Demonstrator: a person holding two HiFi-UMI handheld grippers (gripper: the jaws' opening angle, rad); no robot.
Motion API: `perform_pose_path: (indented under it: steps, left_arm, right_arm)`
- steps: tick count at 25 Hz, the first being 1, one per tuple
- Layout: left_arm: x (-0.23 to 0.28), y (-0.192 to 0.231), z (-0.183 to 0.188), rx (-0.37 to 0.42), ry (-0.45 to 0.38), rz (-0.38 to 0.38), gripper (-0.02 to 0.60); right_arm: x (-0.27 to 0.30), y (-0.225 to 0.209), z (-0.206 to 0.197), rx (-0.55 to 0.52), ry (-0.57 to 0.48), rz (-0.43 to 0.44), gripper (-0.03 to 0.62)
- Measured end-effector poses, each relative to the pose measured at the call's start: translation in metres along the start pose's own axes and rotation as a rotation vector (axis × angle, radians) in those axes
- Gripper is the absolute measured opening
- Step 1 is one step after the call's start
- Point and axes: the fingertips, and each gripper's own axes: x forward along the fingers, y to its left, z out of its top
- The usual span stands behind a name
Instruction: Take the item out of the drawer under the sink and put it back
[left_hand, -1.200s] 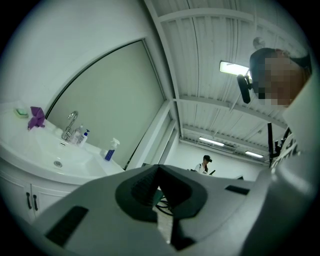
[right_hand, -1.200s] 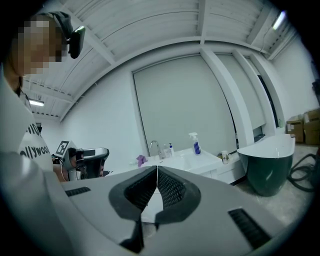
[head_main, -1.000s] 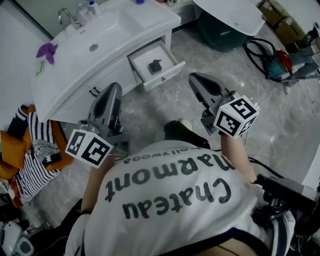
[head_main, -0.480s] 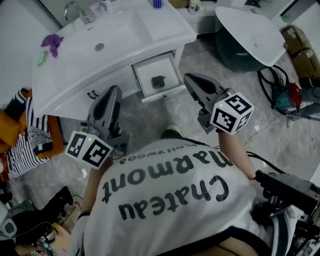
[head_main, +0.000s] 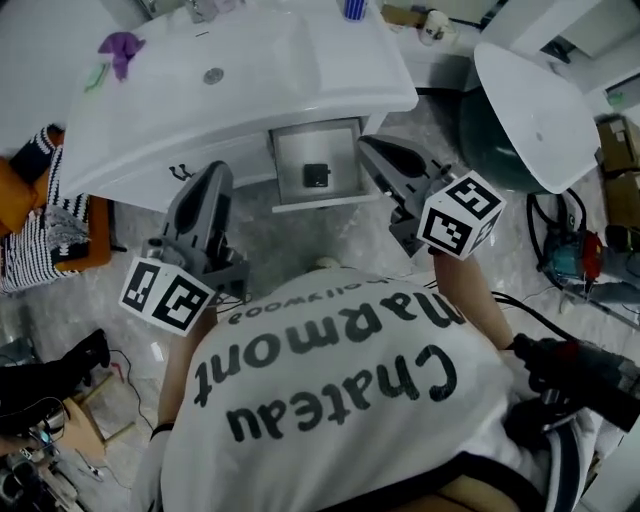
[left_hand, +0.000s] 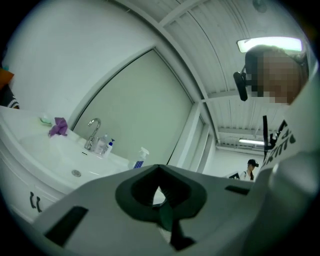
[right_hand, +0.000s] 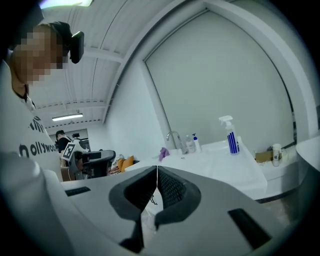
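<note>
The drawer (head_main: 288, 160) is open, the item (head_main: 316, 175) lies inside untaken, and the left gripper (head_main: 210, 172) and right gripper (head_main: 370, 147) are clenched empty.

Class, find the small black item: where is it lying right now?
Head view, top centre: the small black item lies in the open drawer below the white sink, nearer the right gripper.
</note>
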Motion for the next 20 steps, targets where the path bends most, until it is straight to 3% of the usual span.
perform_pose_path:
  steps: [6,14,20]
  left_arm:
    - [0.001,0.008,-0.024,-0.002,0.007,0.093,0.009]
    - [-0.003,0.025,-0.060,-0.037,-0.004,0.208,0.009]
    - [0.008,0.038,-0.101,-0.039,0.090,0.239,0.009]
  right_arm:
    - [0.022,-0.023,-0.018,-0.014,0.069,0.106,0.012]
    - [0.045,-0.032,-0.064,0.044,0.152,0.186,0.012]
    - [0.061,-0.050,-0.106,0.092,0.211,0.194,0.012]
